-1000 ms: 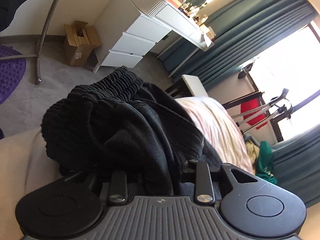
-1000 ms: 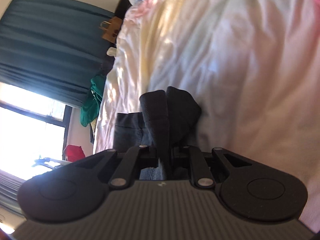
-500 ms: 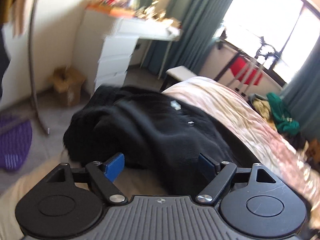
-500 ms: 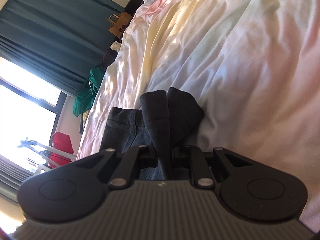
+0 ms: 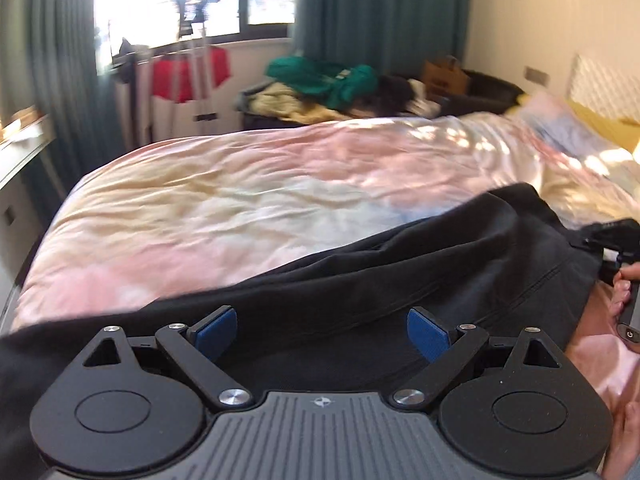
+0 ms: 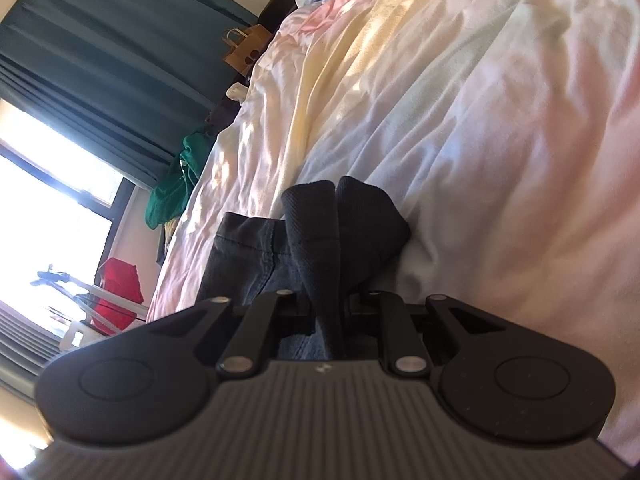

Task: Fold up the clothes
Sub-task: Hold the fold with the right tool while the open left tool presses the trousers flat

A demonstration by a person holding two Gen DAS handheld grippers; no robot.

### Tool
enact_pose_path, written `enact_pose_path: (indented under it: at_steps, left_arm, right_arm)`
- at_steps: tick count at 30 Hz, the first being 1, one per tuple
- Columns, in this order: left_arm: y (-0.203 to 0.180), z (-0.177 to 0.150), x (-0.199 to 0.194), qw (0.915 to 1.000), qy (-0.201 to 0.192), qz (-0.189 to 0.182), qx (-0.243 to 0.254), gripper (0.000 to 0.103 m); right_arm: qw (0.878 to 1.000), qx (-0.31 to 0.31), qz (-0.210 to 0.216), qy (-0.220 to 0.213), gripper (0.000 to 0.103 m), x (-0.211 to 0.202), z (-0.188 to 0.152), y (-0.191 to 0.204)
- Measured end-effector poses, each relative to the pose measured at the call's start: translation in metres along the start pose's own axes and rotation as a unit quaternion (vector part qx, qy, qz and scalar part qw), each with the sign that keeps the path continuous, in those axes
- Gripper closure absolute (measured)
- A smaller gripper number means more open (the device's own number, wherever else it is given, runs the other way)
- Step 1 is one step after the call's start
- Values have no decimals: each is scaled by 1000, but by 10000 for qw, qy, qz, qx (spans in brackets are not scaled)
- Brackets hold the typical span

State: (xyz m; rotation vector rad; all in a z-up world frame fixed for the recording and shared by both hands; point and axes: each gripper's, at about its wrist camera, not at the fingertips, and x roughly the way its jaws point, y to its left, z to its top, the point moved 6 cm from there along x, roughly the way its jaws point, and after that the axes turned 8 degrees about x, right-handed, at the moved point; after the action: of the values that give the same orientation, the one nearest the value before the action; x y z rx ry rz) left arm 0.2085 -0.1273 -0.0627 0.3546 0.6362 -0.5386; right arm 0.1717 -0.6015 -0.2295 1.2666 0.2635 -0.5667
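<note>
A black garment (image 5: 420, 264) lies stretched across the near side of the pink and cream bed cover (image 5: 240, 200). My left gripper (image 5: 322, 330) is open and empty, its blue pads just above the cloth. My right gripper (image 6: 325, 304) is shut on a bunched edge of the same black garment (image 6: 352, 220), low over the bed cover (image 6: 500, 120). The right gripper also shows at the far right of the left wrist view (image 5: 616, 236), at the garment's end.
A heap of green and yellow clothes (image 5: 320, 84) lies beyond the bed's far side. A red item on a drying rack (image 5: 188, 72) stands under the window. Teal curtains hang at the back. A paper bag (image 6: 244, 50) sits near the bed head.
My left gripper has let go of the black garment and opened, then swung round from the dresser side to face across the bed. My right gripper has kept its hold and barely moved.
</note>
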Motion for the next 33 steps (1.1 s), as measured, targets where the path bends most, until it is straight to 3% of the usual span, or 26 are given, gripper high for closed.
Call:
enact_pose_path:
  at_steps: [5, 12, 16, 19, 23, 33]
  left_arm:
    - [-40, 27, 71, 9979, 80, -402, 502, 10]
    - [-48, 19, 142, 9940, 834, -237, 660, 21]
    - [-35, 13, 148, 9965, 757, 46, 349, 18]
    - [-20, 10, 139, 9973, 671, 285, -24, 18]
    - [0, -5, 104, 9966, 410, 718, -45, 19]
    - [48, -100, -32, 9878, 38, 1137, -1059, 16]
  right_arm:
    - [10000, -31, 32, -58, 88, 1, -1, 1]
    - [9996, 72, 242, -153, 88, -5, 1, 8]
    - [9989, -208, 324, -261, 87, -8, 0, 19]
    - [9989, -299, 228, -273, 87, -6, -2, 18]
    - [9995, -98, 257, -144, 87, -4, 0, 11]
    - [9970, -518, 531, -216, 87, -17, -1, 27]
